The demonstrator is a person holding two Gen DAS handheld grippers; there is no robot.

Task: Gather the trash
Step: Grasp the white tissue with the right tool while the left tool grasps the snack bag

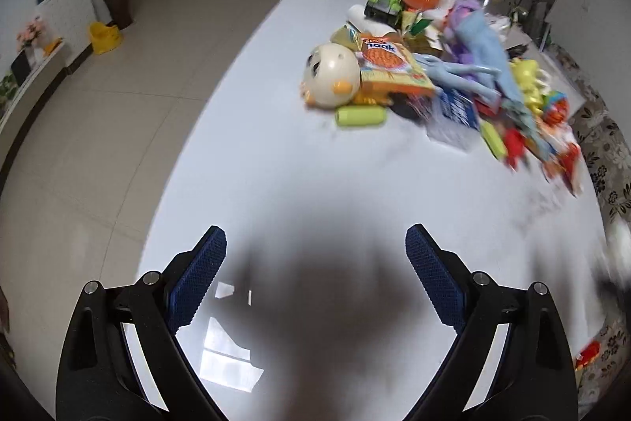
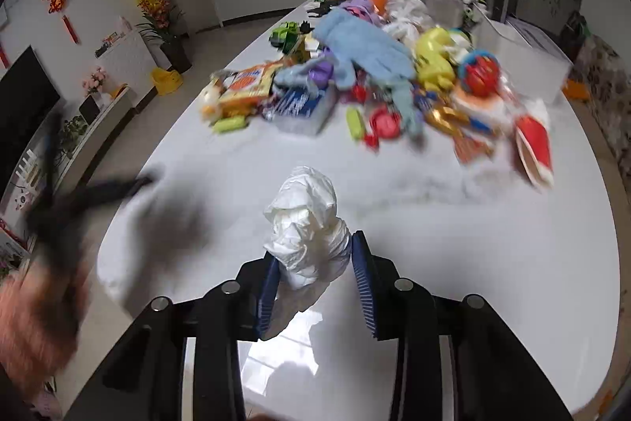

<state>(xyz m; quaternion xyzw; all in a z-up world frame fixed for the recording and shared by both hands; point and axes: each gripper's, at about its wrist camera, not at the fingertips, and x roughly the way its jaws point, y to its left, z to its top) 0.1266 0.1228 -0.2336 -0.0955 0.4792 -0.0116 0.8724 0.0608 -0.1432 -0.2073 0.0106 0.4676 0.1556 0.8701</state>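
Observation:
My right gripper (image 2: pixel 313 247) is shut on a crumpled white tissue (image 2: pixel 305 216) and holds it above the white table (image 2: pixel 473 243). My left gripper (image 1: pixel 315 239) is open and empty over the table's near end (image 1: pixel 276 164); it also shows blurred at the left of the right wrist view (image 2: pixel 98 192). A pile of toys and wrappers lies farther up the table: an orange snack packet (image 1: pixel 388 66), a blue-and-white packet (image 1: pixel 453 109), a red paper cup (image 2: pixel 534 148), gold wrappers (image 2: pixel 445 119).
In the pile are a cream duck toy (image 1: pixel 331 73), a green tube (image 1: pixel 359 115), a blue glove (image 2: pixel 363 50), a green toy truck (image 1: pixel 384 4) and a clear jar (image 2: pixel 441 0). Tiled floor lies left of the table. A patterned sofa (image 1: pixel 603 160) is at the right.

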